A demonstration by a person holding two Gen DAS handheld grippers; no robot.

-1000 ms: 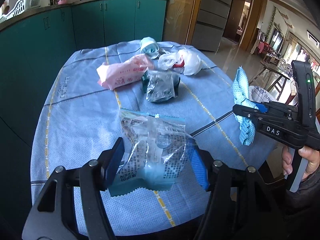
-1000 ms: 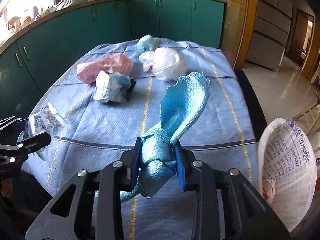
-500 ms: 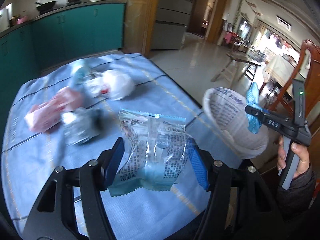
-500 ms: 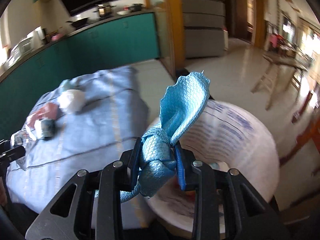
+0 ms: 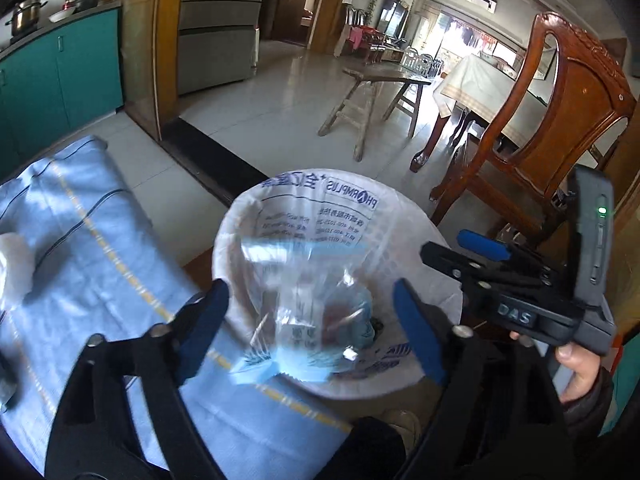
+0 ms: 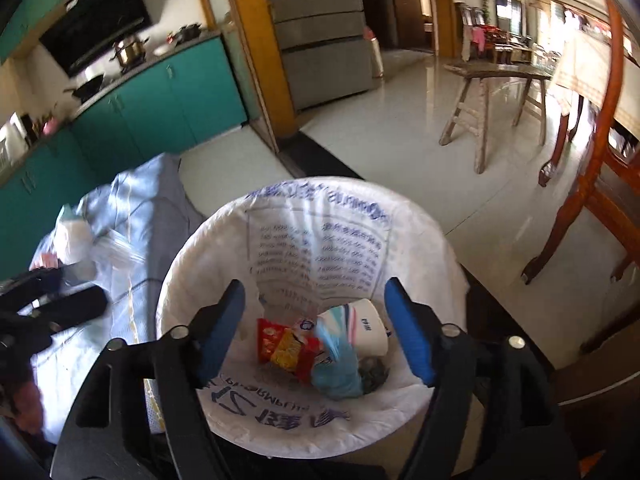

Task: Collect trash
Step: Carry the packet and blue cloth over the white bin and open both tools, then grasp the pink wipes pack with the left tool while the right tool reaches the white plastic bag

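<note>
Lying binned, seemingly: blue cloth [image 6: 335, 376], right-wrist-only.

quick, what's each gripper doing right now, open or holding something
Left gripper: jaws just opened, clear wrapper dropping free between them.
Right gripper: jaws just opened, empty; blue cloth lies in the bin.

My two grippers, the left gripper [image 5: 312, 320] and the right gripper [image 6: 316, 320], are matte black with blue finger pads, silver screws, a white "DAS" label, a green light, and my dark sleeve [image 5: 588, 404].
</note>
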